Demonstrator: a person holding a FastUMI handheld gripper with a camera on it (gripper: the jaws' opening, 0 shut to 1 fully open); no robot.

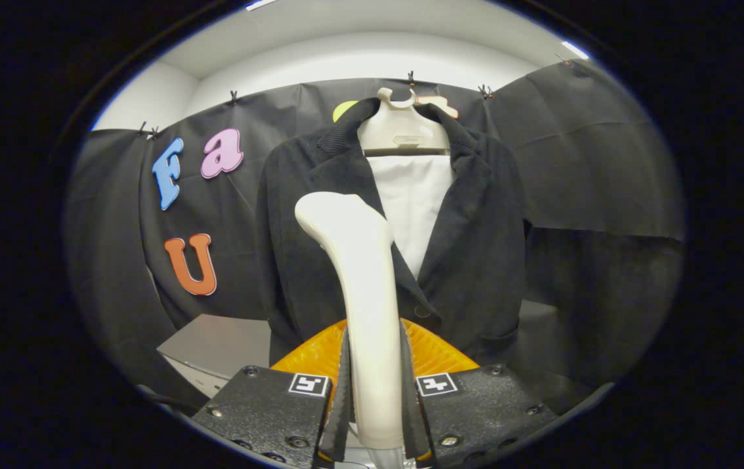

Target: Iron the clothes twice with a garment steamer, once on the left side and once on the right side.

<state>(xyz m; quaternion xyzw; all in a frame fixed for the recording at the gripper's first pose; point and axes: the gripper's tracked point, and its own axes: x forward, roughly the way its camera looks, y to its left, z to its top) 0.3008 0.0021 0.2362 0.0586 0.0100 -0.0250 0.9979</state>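
Observation:
A black jacket (476,247) hangs on a pale hanger (403,130) against the booth wall, open at the front over a white panel (411,195). My gripper (375,391) is shut on the cream handle of the garment steamer (359,273), which rises upright between the fingers. The steamer's head stands in front of the jacket's left front panel, beside the lapel; whether it touches the cloth I cannot tell. An orange ribbed part (437,352) of the steamer spreads out just ahead of the fingers and hides the jacket's lower hem.
A grey box-like surface (215,345) sits low beside the jacket's left side. The black cloth wall runs behind the jacket on both sides.

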